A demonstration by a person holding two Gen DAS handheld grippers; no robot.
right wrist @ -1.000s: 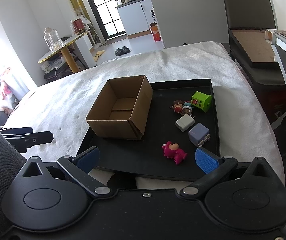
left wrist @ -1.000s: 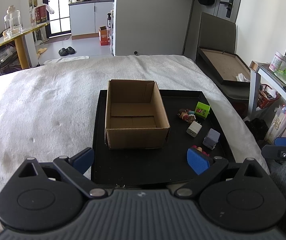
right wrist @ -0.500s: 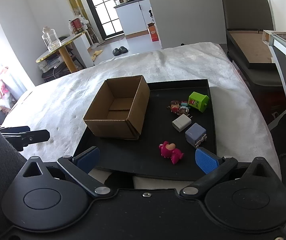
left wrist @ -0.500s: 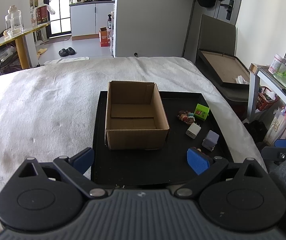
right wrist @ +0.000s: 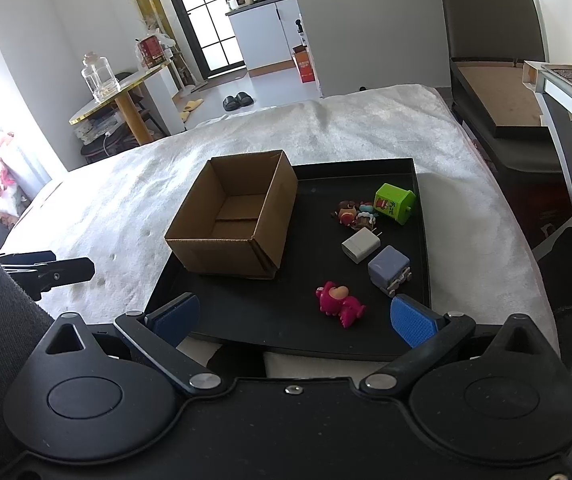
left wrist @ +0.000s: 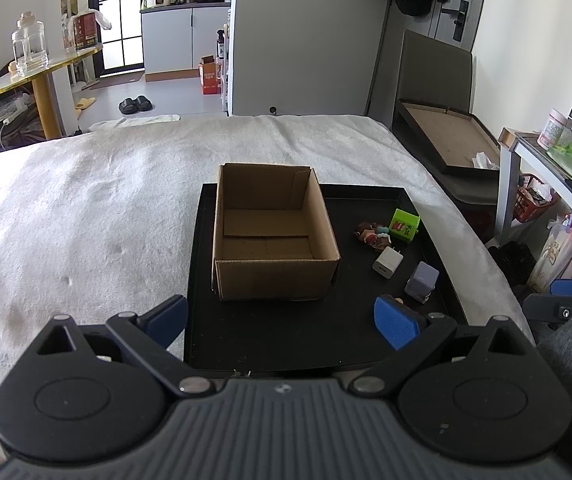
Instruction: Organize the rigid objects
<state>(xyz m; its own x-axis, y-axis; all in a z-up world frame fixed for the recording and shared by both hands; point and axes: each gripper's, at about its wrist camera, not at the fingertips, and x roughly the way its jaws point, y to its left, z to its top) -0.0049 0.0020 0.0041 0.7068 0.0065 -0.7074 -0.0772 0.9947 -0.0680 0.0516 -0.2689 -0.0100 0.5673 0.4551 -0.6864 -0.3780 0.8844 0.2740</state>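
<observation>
Grippers, left (left wrist: 279, 316) and right (right wrist: 294, 316), gape wide, empty. Risk: toy (right wrist: 340, 304) lies near tray (right wrist: 286, 320) edge; a glancing pinch could knock it off.

box (right wrist: 237, 224): plain brown cardboard
tray (right wrist: 286, 320): black
blanket (left wrist: 85, 208): off-white
bear (right wrist: 340, 304): magenta, paler pink snout
cube (right wrist: 394, 202): lime green, red picture on one face
charger (right wrist: 361, 245): white
block (right wrist: 388, 268): greyish lavender
figures (right wrist: 354, 213): brown, with teal and red bits
pads (right wrist: 410, 320): blue, fine dotted texture
</observation>
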